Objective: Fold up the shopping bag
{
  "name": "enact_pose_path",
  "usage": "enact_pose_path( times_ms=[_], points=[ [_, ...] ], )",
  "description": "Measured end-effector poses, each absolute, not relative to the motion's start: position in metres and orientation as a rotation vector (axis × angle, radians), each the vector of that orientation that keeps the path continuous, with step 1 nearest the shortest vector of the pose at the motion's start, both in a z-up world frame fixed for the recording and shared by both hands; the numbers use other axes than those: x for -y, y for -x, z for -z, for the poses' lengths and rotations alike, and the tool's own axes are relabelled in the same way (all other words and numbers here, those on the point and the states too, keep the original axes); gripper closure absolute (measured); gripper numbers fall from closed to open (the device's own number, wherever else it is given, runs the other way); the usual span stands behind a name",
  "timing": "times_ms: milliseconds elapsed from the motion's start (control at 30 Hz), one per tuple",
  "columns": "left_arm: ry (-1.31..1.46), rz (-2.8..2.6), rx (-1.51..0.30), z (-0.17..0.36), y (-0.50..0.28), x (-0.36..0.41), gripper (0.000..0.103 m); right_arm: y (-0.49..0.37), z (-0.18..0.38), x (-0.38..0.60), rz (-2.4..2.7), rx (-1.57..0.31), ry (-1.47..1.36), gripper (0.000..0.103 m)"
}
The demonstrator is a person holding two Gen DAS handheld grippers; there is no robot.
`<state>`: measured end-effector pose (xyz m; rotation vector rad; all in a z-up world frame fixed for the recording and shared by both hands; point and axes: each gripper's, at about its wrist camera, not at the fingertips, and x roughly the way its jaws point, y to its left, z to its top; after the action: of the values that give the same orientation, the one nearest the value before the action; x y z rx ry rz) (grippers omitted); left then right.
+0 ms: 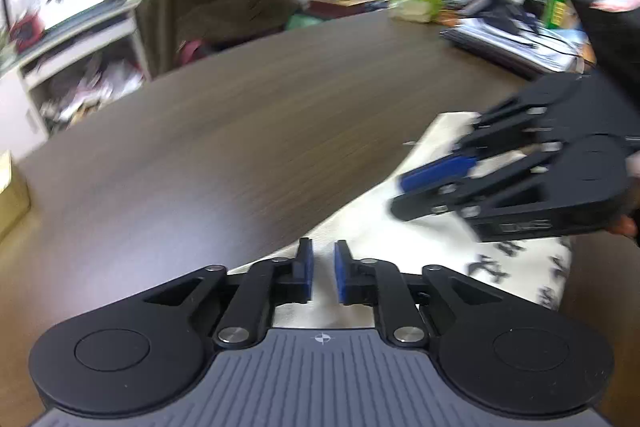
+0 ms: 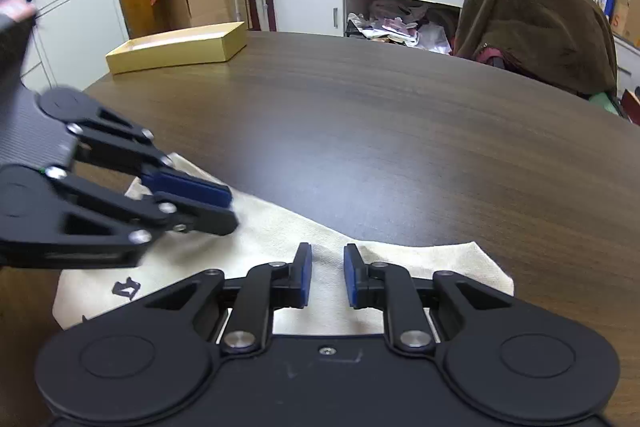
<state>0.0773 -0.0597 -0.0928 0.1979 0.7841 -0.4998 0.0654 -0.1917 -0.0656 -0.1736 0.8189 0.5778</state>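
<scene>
a cream cloth bag (image 2: 280, 239) with black print lies flat under both tongs on the dark table (image 2: 400, 131). left tongs (image 1: 322, 273) and right tongs (image 2: 328, 275) each stand slightly spread, pinching nothing. a yellow box (image 2: 176, 47) sits beyond the left tongs.

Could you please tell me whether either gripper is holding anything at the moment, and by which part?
Nothing appears to be held: the left gripper and right gripper sit over the cream shopping bag, jaws slightly apart, no fabric between them.

One cream shopping bag (image 2: 280, 227) lies on one dark wooden tabletop (image 2: 400, 131). Two hand-held grippers are in view, the left hand-held gripper (image 1: 323, 275) and the right hand-held gripper (image 2: 327, 275), each with two blue-padded fingers. One shallow yellow box (image 2: 176, 47) sits at the far edge
</scene>
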Motion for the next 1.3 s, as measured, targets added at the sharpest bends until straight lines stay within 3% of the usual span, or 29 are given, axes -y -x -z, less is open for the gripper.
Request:
enact_pose_path(
  times_ms=[700,800,1167,1300],
  points=[
    [-0.055,0.384,-0.781,0.085,-0.065,0.011,0.093,-0.072,0.06,0.246,-0.479,-0.81,0.013,0.094],
    [-0.048,0.371,-0.783,0.085,-0.067,0.013,0.093,-0.073,0.069,0.248,-0.478,-0.835,-0.007,0.1],
    [-0.073,0.352,-0.767,0.078,-0.061,0.013,0.094,-0.062,0.066,0.251,-0.466,-0.836,0.061,0.099],
    [-0.128,0.381,-0.745,0.066,-0.045,0.028,0.094,-0.041,0.059,0.242,-0.519,-0.822,0.114,0.095]
  ],
)
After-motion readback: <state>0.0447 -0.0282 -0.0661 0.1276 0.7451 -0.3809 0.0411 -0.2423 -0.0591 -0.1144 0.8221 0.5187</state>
